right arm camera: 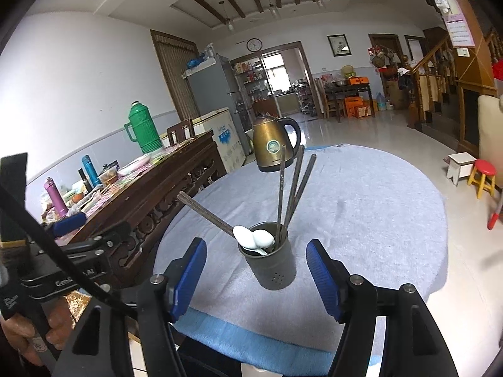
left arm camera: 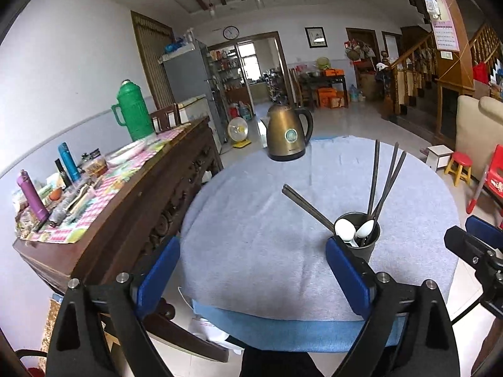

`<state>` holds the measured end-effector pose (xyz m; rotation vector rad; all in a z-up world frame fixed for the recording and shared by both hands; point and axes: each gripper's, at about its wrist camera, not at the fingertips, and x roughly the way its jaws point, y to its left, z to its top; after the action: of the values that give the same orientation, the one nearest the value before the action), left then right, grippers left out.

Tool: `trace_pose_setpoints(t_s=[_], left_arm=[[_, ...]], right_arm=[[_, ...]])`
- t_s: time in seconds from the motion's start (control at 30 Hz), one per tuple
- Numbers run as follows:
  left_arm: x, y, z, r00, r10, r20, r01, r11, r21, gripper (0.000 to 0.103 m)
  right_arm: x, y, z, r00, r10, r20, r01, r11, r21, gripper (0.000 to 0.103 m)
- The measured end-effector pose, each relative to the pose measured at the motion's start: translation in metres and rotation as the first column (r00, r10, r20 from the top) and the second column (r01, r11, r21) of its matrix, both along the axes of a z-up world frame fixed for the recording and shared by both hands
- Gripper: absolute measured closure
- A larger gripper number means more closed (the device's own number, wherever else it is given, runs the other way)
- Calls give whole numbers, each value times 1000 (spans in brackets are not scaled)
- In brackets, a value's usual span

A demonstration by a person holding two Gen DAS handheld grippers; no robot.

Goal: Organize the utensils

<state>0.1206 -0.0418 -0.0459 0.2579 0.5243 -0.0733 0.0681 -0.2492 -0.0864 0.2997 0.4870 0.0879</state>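
A dark grey utensil cup (right arm camera: pixel 273 267) stands on the round table covered by a pale blue towel (right arm camera: pixel 361 207). It holds several dark chopsticks (right arm camera: pixel 294 185) and two white spoons (right arm camera: pixel 254 238). In the left wrist view the cup (left arm camera: pixel 361 240) is just beyond my right fingertip. My left gripper (left arm camera: pixel 253 262) is open and empty, to the left of the cup. My right gripper (right arm camera: pixel 256 271) is open and empty, its fingers a little short of the cup and on either side of it.
A bronze electric kettle (left arm camera: pixel 287 136) stands at the table's far edge. A dark wooden sideboard (left arm camera: pixel 125 207) with a green thermos (left arm camera: pixel 132 111) and bottles is to the left. Small stools (right arm camera: pixel 481 176) stand on the floor at right.
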Motion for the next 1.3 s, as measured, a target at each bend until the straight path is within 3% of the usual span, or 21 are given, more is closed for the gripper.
trace_pose_setpoints(t_s=[0.23, 1.3], left_arm=[[-12, 7, 9, 999, 22, 29, -23, 1000, 20, 6], [-8, 26, -2, 995, 98, 1, -98, 995, -8, 6]], right_arm=[[-13, 6, 8, 1000, -21, 17, 21, 1000, -4, 29], [1, 30, -4, 999, -21, -27, 21, 1000, -10, 29]])
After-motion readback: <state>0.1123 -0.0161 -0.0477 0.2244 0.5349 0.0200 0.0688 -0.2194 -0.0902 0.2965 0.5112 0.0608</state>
